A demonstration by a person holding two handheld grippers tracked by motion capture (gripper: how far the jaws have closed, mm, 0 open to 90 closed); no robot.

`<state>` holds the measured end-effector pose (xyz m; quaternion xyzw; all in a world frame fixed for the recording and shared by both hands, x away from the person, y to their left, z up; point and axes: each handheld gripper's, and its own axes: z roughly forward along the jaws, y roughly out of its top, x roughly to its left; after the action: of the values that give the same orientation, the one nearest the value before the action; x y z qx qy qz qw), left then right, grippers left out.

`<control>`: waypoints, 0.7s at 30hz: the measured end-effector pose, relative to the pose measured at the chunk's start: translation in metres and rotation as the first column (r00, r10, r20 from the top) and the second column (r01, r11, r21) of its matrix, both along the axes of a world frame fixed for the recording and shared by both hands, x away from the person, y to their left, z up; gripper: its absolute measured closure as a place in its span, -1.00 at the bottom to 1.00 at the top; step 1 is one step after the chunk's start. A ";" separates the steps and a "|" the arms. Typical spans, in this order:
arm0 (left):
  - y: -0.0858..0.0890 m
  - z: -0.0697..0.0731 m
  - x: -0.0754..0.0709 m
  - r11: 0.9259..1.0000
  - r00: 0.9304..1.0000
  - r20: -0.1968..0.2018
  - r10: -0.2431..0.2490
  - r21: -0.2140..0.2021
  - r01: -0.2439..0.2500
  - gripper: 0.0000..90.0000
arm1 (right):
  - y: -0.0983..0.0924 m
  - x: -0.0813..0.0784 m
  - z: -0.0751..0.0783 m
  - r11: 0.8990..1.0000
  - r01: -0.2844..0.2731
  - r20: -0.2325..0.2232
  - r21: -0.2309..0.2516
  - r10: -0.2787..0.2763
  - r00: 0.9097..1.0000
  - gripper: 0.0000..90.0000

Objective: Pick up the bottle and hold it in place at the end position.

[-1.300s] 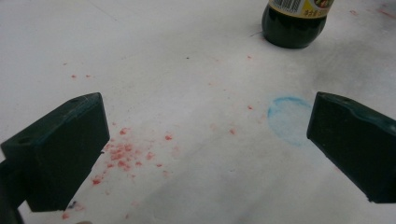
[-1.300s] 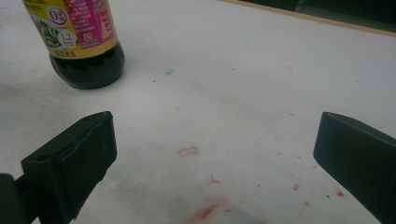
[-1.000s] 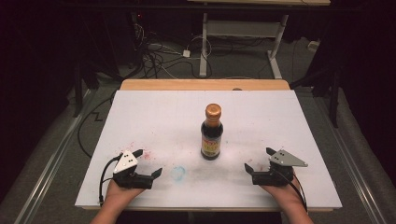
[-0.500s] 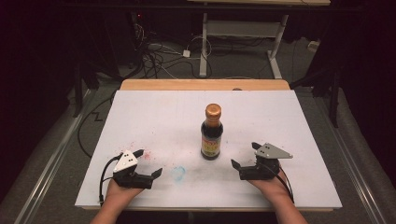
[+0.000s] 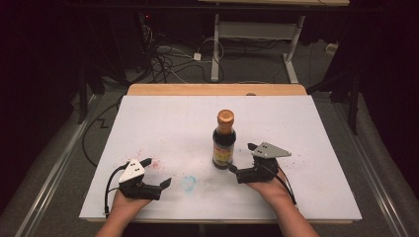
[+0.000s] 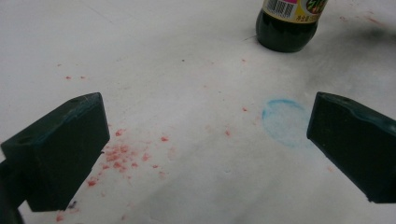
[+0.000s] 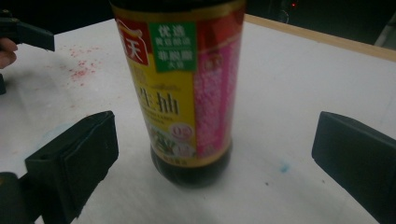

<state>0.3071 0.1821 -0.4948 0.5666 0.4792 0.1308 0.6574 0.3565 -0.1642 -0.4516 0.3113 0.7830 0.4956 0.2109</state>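
Note:
A dark sauce bottle (image 5: 224, 140) with a copper cap and a yellow, pink and green label stands upright near the middle of the white board (image 5: 163, 123). My right gripper (image 5: 240, 158) is open just right of the bottle's base, jaws pointing at it. In the right gripper view the bottle (image 7: 187, 88) stands close ahead, a little beyond the two spread jaws, touching neither. My left gripper (image 5: 155, 172) rests open near the front left of the board. In the left gripper view the bottle's base (image 6: 286, 29) is far off at the top right.
Red specks (image 5: 154, 163) and a faint blue ring (image 5: 189, 183) stain the board near the left gripper. A wooden table edge (image 5: 217, 89) runs behind the board. Cables and desk legs (image 5: 215, 44) lie on the dark floor beyond.
My right gripper has slid left across the board, closing in on the bottle's base. The left gripper and the bottle have stayed put.

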 end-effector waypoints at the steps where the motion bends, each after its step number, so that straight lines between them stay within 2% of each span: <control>1: 0.000 0.000 0.000 1.000 1.000 0.004 -0.001 0.001 0.001 -1.00 | 0.004 0.001 0.002 1.000 -0.006 0.004 0.001 0.006 1.000 -0.96; 6: 0.000 0.000 0.000 1.000 1.000 0.003 -0.002 0.002 0.002 -1.00 | 0.017 0.007 0.008 1.000 -0.027 0.016 0.011 0.027 1.000 -0.91; 16: 0.000 0.000 0.000 1.000 1.000 0.003 -0.002 0.005 0.002 -1.00 | 0.031 0.016 0.018 0.999 -0.049 0.041 0.024 0.048 0.998 -0.64; 21: 0.000 0.000 0.000 1.000 1.000 0.003 -0.001 0.002 0.001 -1.00 | 0.035 0.018 0.020 0.998 -0.055 0.052 0.023 0.054 0.997 -0.33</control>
<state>0.3068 0.1819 -0.4950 0.5671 0.4778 0.1318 0.6578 0.3745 -0.1292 -0.4317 0.2795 0.7794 0.5186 0.2132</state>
